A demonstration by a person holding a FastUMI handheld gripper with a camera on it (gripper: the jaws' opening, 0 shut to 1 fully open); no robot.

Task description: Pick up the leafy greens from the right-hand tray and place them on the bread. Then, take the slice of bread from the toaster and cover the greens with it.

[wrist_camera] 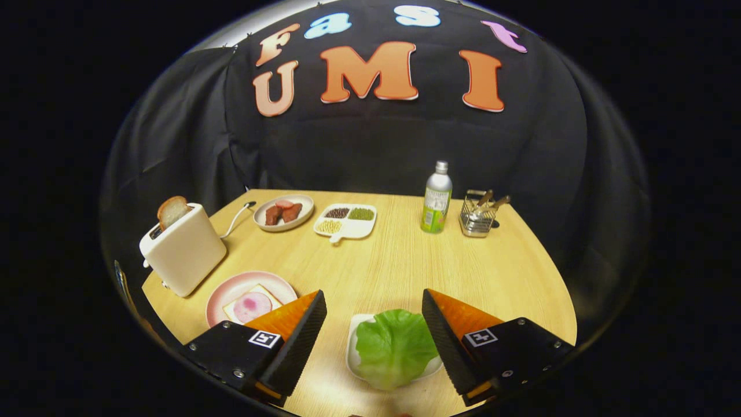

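Note:
A green lettuce leaf (395,347) lies on a small white tray (353,353) between my two fingers, nearer the right one. My gripper (373,301) is open, its orange and black fingers (301,333) well apart and touching nothing. Left of the left finger a pink plate (231,289) holds a bread slice (237,310) with a round pink slice of meat (252,306) on top. Behind that plate stands a white toaster (184,250) with a slice of bread (172,211) sticking out of its slot.
At the back of the wooden table (393,260) are a plate of meat pieces (283,212), a divided white dish of beans (345,221), a green bottle (437,198) and a wire cutlery basket (478,215). The toaster's cord (234,219) trails toward the meat plate.

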